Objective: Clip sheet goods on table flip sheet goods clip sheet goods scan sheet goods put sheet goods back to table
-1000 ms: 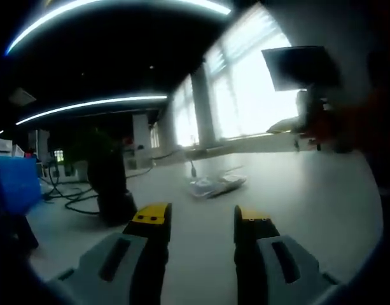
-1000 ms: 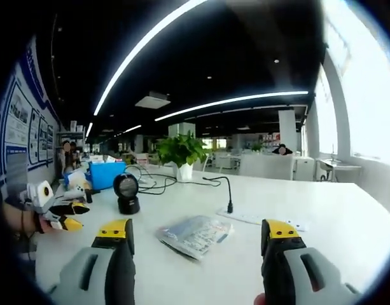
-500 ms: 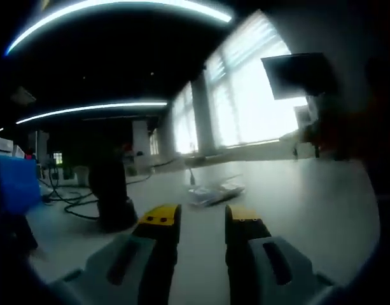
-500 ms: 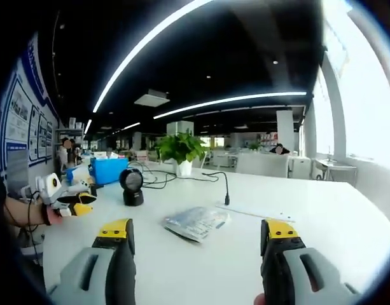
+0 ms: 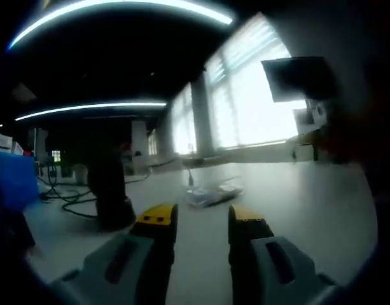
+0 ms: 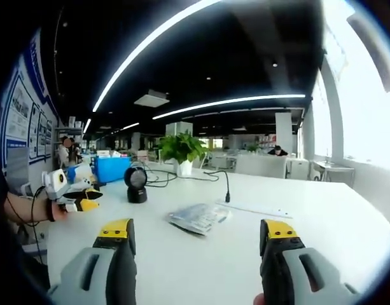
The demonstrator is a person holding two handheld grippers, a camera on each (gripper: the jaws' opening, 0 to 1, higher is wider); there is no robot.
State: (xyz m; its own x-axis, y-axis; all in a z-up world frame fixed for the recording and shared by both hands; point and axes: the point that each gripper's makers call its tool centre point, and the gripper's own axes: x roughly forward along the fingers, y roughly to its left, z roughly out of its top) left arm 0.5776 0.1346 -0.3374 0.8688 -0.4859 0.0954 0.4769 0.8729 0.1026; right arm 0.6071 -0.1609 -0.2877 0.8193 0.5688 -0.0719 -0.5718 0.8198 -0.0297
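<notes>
In the left gripper view, the left gripper (image 5: pixel 198 222) is seen rising from the bottom, its two yellow-tipped jaws held a narrow gap apart with nothing between them. Beyond the jaw tips, the sheet goods (image 5: pixel 212 193), a flat pale packet, is seen lying on the white table (image 5: pixel 309 203), well apart from the gripper. A dark scanner (image 5: pixel 111 194) on a round base is seen standing upright on the table to the left of the packet, with black cables (image 5: pixel 67 200) trailing behind it. Bright windows (image 5: pixel 258 101) are seen beyond the table.

In the right gripper view, the right gripper (image 6: pixel 198 232) is seen with its jaws spread wide apart and empty. The sheet goods (image 6: pixel 198 218) is seen lying flat on the table (image 6: pixel 322 222), ahead of and between the jaws, untouched. The scanner (image 6: pixel 136 184) is seen farther back to the left, near a blue box (image 6: pixel 112 169) and a potted plant (image 6: pixel 181 152). At the left edge, the left gripper (image 6: pixel 86 198) is seen held in a person's hand (image 6: pixel 55 210) above the table edge.
</notes>
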